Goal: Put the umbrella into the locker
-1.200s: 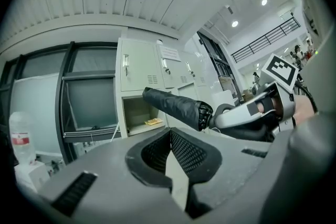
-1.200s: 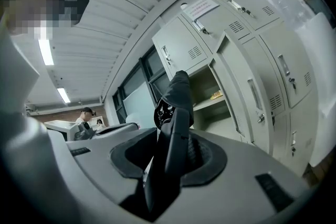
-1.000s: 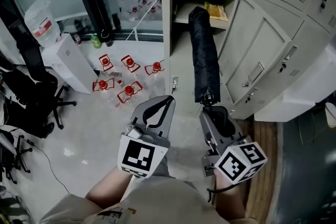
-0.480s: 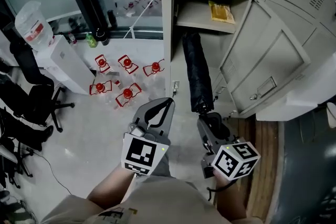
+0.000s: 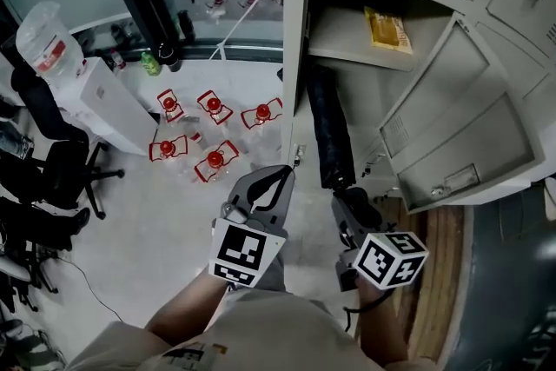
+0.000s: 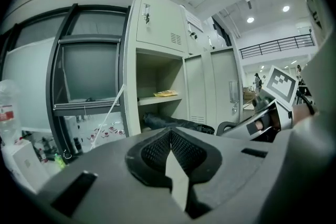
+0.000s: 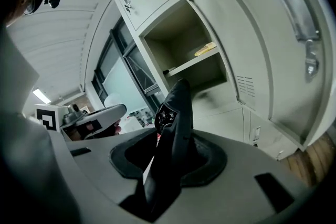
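A folded black umbrella (image 5: 328, 133) points away from me into the open locker (image 5: 347, 91), its far end lying under the shelf (image 5: 347, 35). My right gripper (image 5: 346, 189) is shut on the umbrella's near end. In the right gripper view the umbrella (image 7: 176, 113) rises from between the jaws of that gripper (image 7: 167, 152) towards the open compartment (image 7: 184, 50). My left gripper (image 5: 281, 174) hovers just left of the locker, shut and empty. In the left gripper view the umbrella (image 6: 173, 123) shows lying in the locker beyond this gripper (image 6: 171, 147).
A yellow packet (image 5: 387, 29) lies on the locker shelf. The locker door (image 5: 465, 113) hangs open at the right. On the floor at the left are several red-capped bottles (image 5: 213, 135), a water dispenser (image 5: 100, 96) and office chairs (image 5: 52, 178).
The umbrella's far end has gone from shelf height down and in under the shelf. The locker door has swung wider in view. The left gripper has barely moved.
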Demonstrator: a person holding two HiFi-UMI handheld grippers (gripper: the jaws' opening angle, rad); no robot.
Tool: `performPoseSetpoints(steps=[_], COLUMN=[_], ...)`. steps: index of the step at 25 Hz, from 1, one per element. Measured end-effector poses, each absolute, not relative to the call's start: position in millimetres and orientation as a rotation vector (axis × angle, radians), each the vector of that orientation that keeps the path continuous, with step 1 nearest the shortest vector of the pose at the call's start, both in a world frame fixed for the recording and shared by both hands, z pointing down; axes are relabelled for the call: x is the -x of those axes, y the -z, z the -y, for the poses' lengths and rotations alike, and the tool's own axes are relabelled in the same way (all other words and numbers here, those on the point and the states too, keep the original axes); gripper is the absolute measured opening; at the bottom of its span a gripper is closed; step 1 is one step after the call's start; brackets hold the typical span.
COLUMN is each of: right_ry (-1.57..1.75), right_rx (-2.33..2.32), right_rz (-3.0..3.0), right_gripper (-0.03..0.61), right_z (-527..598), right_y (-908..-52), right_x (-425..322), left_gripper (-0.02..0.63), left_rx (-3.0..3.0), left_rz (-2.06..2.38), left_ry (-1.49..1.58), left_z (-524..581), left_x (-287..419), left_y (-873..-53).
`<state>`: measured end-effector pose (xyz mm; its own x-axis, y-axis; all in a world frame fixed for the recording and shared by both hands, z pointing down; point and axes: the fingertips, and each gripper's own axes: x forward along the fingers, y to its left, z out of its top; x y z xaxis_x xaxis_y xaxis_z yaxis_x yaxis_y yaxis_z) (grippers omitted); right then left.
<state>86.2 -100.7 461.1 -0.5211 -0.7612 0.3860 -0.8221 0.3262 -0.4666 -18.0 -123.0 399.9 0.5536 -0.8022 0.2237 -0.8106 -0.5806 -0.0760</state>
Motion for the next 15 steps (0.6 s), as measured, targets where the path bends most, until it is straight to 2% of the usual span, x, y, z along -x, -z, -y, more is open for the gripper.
performPoseSetpoints(steps=[5,15], right_ry=[-0.968,-1.169], right_rx=[-1.529,-1.649], right_rz=[2.418,2.303], right_gripper=[0.117,0.083], right_z=[152,233], right_y=[-448,-492], right_x=[-72,-57], left_gripper=[0.009,0.009], left_rx=[-2.721,-2.732], left_rz=[1.374,1.250], left_ry=[-0.361,-0.416], left_z=[172,252], left_x=[35,43], left_y=[-386,-406])
